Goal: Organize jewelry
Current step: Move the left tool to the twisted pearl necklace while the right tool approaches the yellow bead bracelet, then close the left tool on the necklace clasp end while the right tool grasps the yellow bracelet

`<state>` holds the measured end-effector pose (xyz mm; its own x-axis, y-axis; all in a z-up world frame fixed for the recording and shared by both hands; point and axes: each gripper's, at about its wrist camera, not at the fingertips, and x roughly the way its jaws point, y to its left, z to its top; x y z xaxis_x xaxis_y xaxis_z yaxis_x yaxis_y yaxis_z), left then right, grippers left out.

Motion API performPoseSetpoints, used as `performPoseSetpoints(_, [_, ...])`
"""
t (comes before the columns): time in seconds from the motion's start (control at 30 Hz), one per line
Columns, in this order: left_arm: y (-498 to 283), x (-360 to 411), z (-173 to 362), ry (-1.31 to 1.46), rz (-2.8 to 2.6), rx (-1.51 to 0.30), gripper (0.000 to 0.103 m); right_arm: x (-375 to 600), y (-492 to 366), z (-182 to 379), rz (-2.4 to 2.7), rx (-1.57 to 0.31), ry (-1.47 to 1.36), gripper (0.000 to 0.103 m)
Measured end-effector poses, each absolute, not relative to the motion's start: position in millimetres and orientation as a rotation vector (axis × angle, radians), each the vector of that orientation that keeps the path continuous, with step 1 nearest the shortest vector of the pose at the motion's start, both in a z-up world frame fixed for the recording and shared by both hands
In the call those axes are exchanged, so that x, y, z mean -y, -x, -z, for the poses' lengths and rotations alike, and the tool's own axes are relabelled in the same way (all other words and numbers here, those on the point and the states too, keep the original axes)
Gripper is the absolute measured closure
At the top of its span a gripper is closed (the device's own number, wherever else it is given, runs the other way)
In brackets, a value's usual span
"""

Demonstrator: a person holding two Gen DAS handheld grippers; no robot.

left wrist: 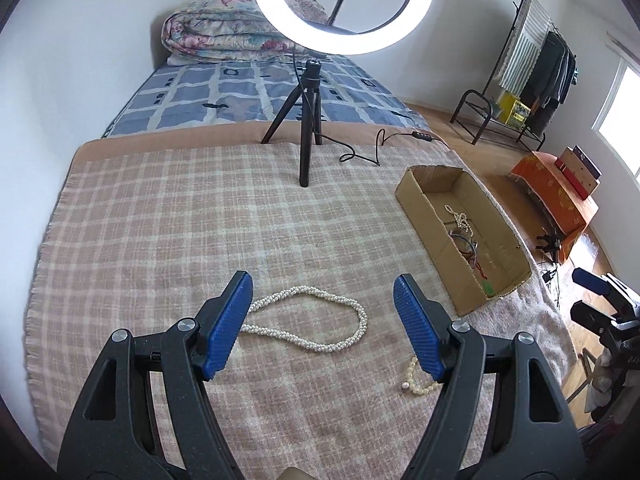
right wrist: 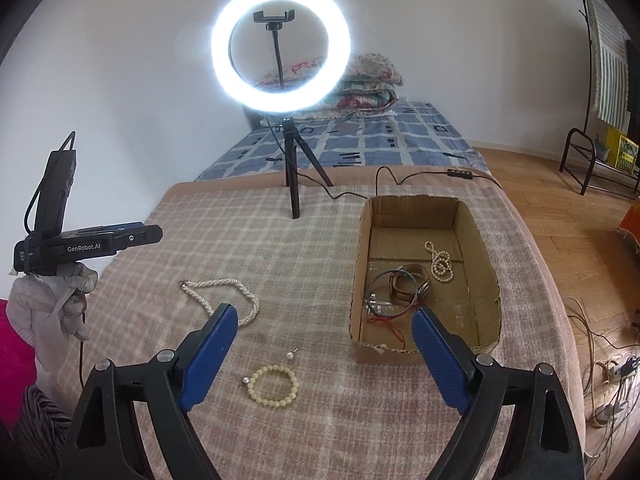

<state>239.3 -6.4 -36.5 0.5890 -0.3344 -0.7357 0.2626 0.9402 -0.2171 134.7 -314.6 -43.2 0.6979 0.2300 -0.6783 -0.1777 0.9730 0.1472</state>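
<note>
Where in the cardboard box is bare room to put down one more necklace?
The cardboard box is bare at its far end, behind the small pearl string, and along its right wall. The near left part is crowded with bangles and a red cord.

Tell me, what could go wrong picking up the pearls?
The twisted pearl necklace lies long and loose between the open left hand-held gripper, so a pinch on one strand may let the rest dangle or slip. The two tiny pearl earrings beside the bead bracelet could easily get knocked away.
</note>
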Motion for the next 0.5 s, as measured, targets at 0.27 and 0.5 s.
performPoseSetpoints(0.27, [-246,-26,61,0.195,0.311,-0.950,0.034,300,-122,71,-0.285,-0.832,-0.105,0.032])
performPoseSetpoints(0.5, [-256,-40,92,0.279,0.278,-1.037,0.041,296,-120,106,-0.300,-0.921,-0.099,0.036])
